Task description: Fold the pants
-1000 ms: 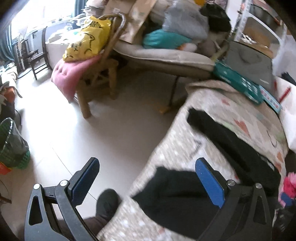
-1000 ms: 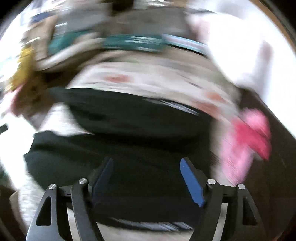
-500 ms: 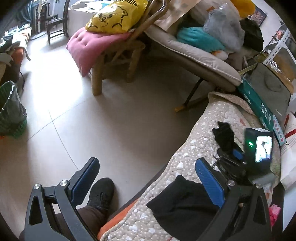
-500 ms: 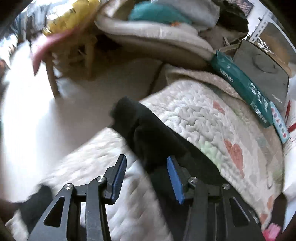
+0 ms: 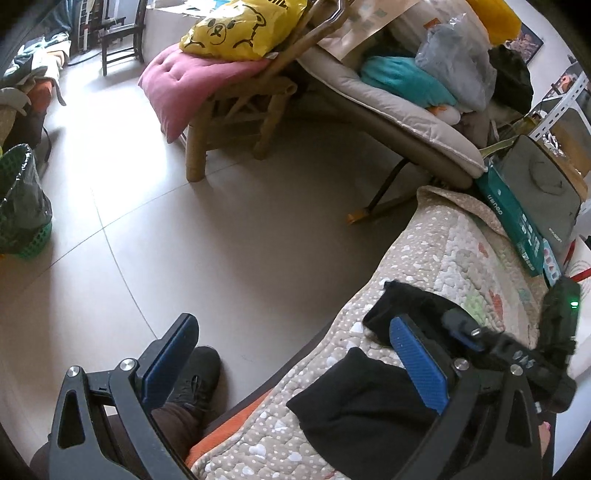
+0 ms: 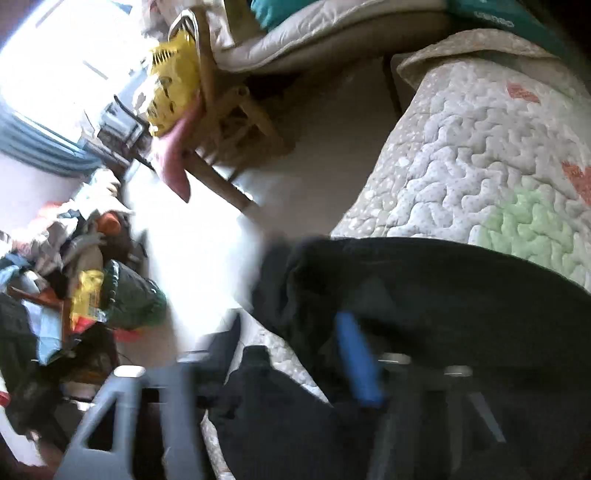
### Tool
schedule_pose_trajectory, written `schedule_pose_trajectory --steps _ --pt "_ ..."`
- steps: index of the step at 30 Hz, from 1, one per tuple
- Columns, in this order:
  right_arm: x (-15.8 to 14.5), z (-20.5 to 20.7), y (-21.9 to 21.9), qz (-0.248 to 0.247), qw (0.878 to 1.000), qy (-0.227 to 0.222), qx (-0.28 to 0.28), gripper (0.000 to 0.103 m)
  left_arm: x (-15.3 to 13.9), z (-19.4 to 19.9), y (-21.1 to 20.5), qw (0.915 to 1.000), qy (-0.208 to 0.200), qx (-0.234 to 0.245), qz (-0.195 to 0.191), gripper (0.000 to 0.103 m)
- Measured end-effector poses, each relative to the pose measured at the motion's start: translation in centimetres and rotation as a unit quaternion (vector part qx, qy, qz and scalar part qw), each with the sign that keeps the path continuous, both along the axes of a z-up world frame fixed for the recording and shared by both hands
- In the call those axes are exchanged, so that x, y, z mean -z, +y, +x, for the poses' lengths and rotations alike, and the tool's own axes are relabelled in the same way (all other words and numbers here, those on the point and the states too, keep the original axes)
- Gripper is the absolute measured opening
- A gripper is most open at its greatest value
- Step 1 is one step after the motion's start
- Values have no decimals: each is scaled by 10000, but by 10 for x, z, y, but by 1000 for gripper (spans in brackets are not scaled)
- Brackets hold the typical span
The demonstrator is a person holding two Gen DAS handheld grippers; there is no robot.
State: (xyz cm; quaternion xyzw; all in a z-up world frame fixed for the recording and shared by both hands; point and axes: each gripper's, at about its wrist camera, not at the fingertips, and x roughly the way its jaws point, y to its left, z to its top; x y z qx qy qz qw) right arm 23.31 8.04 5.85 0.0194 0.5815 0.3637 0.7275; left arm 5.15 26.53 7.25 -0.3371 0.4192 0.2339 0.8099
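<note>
The left gripper (image 5: 291,365) is released, with its fingers (image 5: 419,363) spread wide and nothing pressed between them. The left finger hangs over the bare floor (image 5: 229,229) above the person's dark shoe (image 5: 195,376); the right finger sits over the near edge of the bed (image 5: 436,251).

The right gripper (image 6: 291,354) has its jaws opening. Its blue finger lies against the black pants (image 6: 424,288), but motion blur hides whether cloth sits between the pads.

The pants lie on the quilted bedcover. One leg end sits just beyond the left gripper's right finger, the other just below it, at the bed's edge. In the left wrist view, the right gripper (image 5: 476,338) rests over the farther leg.

The bed edge runs diagonally between the left gripper's fingers. Open floor extends ahead and left of them up to a wooden chair (image 5: 236,107) with a pink cushion (image 5: 192,81) and a yellow bag (image 5: 240,29).

A green basket (image 5: 22,206) stands far left of the fingers; a dark bag lines it, and its contents cannot be made out. A teal box (image 5: 513,221) lies at the far end of the bed.
</note>
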Motion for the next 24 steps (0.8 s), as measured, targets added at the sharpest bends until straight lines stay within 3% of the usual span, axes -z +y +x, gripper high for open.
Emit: schedule_pose_trajectory --steps 3,8,13,15,16,17,18,19,20,24 --pt "-14 2 -14 -2 9985 -365 400 71 3 0 2 10000 27 -36 -54 103" --pt "-20 20 -23 -830 9893 -969 713 70 6 3 -1 9998 39 54 -167 103" --pt "-6 20 11 -1467 9780 -1467 -193 70 6 5 -5 9998 55 134 -145 103" --pt "7 16 30 -1899 9636 -1751 -688 68 8 5 -5 9997 78 129 -204 103" --pt "16 14 40 -2139 9552 -1831 -909 54 9 6 -5 9996 96 139 -237 103" --pt "28 14 49 -2366 9495 -1731 -1121 32 10 7 -5 9995 115 149 -264 103" --pt "33 12 54 -2528 9435 -1786 -1179 28 10 7 -5 9994 124 149 -270 103" --pt "31 11 60 -2541 9409 -1877 -1224 10 11 7 -6 9995 132 150 -264 103" --pt "28 14 64 -2548 9406 -1904 -1186 3 11 7 -6 9995 137 157 -252 103" --pt "12 34 64 -2503 9404 -2231 -566 1 11 12 -10 9994 187 229 -181 103"
